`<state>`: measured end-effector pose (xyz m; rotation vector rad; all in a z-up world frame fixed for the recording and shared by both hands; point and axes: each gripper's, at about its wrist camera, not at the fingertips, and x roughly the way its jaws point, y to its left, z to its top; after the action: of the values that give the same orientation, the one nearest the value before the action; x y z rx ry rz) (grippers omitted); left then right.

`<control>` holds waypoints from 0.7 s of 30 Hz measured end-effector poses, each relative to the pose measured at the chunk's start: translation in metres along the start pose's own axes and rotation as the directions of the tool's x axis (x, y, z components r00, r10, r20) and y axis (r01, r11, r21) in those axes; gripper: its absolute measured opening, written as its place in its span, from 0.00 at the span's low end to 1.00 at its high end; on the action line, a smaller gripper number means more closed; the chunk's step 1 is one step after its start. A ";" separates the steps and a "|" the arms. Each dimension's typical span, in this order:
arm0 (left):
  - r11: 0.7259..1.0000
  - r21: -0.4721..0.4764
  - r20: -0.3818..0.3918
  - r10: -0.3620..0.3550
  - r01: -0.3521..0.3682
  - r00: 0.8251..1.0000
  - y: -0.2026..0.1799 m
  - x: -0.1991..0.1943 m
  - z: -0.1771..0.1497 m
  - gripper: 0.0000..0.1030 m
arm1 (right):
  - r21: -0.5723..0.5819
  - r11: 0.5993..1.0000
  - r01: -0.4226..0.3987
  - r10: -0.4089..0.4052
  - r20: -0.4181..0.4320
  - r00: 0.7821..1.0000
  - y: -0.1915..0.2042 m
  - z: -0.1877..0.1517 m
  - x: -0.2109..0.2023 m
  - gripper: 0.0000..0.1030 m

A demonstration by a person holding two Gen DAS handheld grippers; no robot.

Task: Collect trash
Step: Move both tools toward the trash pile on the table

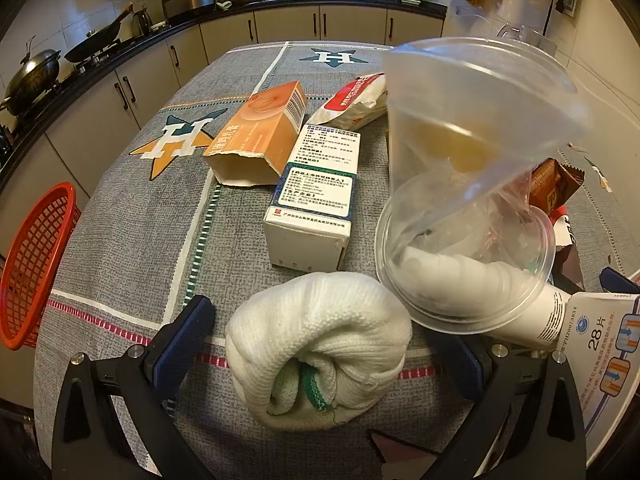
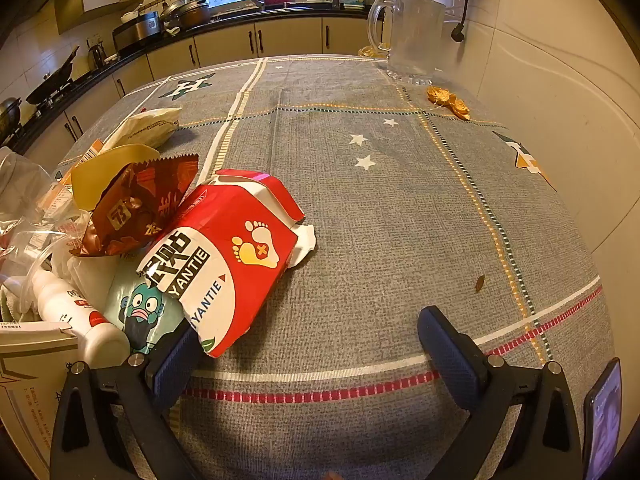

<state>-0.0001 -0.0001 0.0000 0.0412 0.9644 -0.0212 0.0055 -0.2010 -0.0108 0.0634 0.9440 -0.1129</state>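
**Both grippers wide open over trash-strewn table, nothing gripped**

Left gripper [image 1: 320, 336] spread wide, angled down at grey patterned tablecloth [image 1: 120, 220]; rolled white cloth [image 1: 320, 348] lying between the fingers, apart from both pads, not clamped; right finger partly hidden behind clear plastic cup [image 1: 468, 200]. Cup tipped on its side, mouth toward camera, crumpled plastic inside; resting over white bottle [image 1: 536, 320]. White-and-blue medicine box [image 1: 316, 200] upright just beyond the cloth; torn-open orange box [image 1: 260, 132] on its side just behind it, touching or nearly so; white-and-red pouch [image 1: 356, 104] further back. Brown snack wrapper [image 1: 556, 188] behind the cup. White leaflet box marked 28 [image 1: 604, 360] at right edge, beside the bottle. Red mesh basket [image 1: 36, 264] off the table's left edge, tilted, well apart from the trash pile.

Right gripper [image 2: 316, 344] also spread wide, angled down, only bare cloth between the pads; left finger tip tucked under or just beside the edge of red YANTIE packet [image 2: 236, 256], contact unclear. Packet torn open, leaning over a green cartoon pouch [image 2: 144, 308]; brown wrapper and white bottle to its left, in the same heap. Glass mug [image 2: 412, 36] upright at far table corner; orange scraps [image 2: 448, 102] near it; small brown scrap [image 2: 480, 283] alone on cloth right of centre. Phone [image 2: 604, 420] at lower right edge.
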 end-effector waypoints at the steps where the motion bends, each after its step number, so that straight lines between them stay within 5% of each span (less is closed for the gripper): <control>1: 1.000 -0.006 -0.009 -0.009 0.009 1.000 0.000 0.000 0.000 1.00 | 0.000 1.000 0.000 0.000 -0.005 1.000 0.000 0.000 0.000 1.00; 12: 1.000 0.018 0.044 -0.007 0.006 0.999 0.015 -0.024 -0.011 1.00 | -0.049 0.999 -0.011 0.009 -0.049 0.999 -0.002 0.002 -0.008 1.00; 21: 1.000 -0.008 0.222 0.031 -0.031 0.975 0.044 -0.083 -0.048 1.00 | -0.059 0.996 0.073 -0.065 0.127 0.990 -0.011 -0.016 -0.082 1.00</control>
<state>-0.0846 0.0461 0.0420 0.0487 0.7397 0.0052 -0.0566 -0.2049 0.0467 -0.0345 0.8238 -0.1489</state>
